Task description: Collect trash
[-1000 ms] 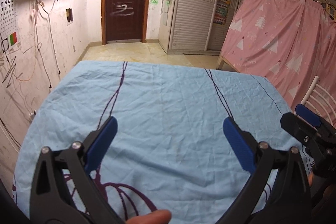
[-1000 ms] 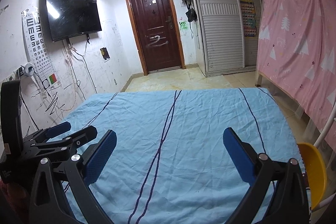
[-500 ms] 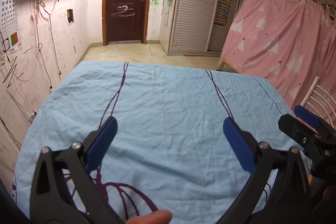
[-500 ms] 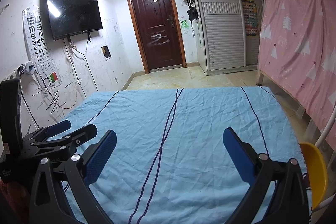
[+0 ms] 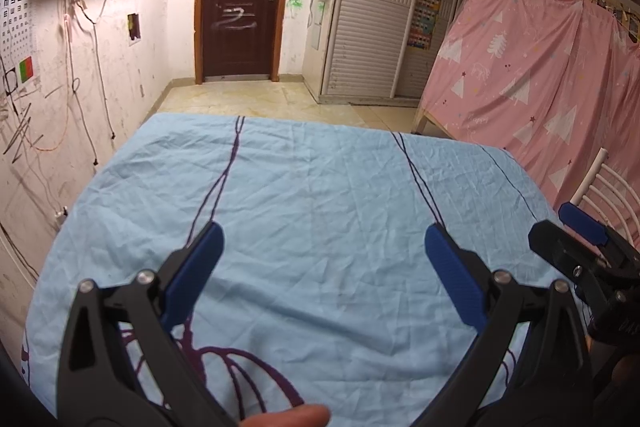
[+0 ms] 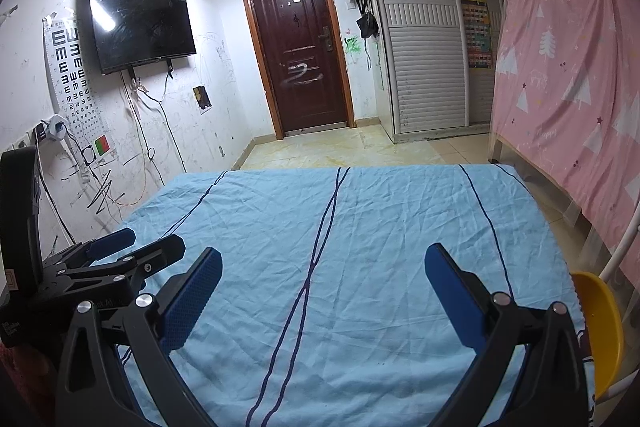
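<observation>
No trash shows in either view. My left gripper (image 5: 322, 247) hovers open over a wrinkled light-blue cloth (image 5: 320, 195) with dark purple lines, nothing between its blue pads. My right gripper (image 6: 322, 269) is also open and empty above the same cloth (image 6: 360, 227). In the left wrist view the right gripper (image 5: 576, 239) pokes in at the right edge; in the right wrist view the left gripper (image 6: 132, 247) sits at the lower left. A fingertip (image 5: 288, 415) shows at the bottom of the left wrist view.
A yellow chair seat (image 6: 600, 323) and white rails (image 5: 608, 187) stand at the cloth's right edge. A pink curtain (image 6: 568, 75) hangs on the right. A scribbled wall with a TV (image 6: 140, 23) and cables runs along the left. A dark door (image 6: 300, 47) is beyond tiled floor.
Both views have tilted slightly; the scene sits a little lower in the frames. Both grippers stay open and empty.
</observation>
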A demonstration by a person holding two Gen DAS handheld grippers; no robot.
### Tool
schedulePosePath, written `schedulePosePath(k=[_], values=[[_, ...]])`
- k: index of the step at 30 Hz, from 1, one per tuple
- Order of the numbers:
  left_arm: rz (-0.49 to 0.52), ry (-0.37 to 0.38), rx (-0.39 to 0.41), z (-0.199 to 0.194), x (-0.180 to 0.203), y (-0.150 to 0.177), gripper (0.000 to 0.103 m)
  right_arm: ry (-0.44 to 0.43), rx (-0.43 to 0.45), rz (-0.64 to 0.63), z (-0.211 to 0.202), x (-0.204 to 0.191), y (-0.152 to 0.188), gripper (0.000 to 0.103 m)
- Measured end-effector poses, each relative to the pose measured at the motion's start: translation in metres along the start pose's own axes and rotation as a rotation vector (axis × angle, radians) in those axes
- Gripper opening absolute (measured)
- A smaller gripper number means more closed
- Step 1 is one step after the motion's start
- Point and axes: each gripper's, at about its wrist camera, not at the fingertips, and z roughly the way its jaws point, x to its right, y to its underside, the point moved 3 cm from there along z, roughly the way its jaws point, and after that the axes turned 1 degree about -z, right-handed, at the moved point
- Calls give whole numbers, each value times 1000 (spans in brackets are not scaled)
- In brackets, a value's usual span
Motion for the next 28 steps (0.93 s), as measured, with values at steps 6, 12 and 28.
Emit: schedulePosePath(k=[6,12,28], values=[[-1,1,0,0,0,0,96,-1,-3,0,0,-1,0,94],[2,-1,3,-1,1,1,96,-2,-5,-2,0,-1,1,94],[-4,-1,1,-3,6,3,96,-4,-9,-2,1,-2,2,94]])
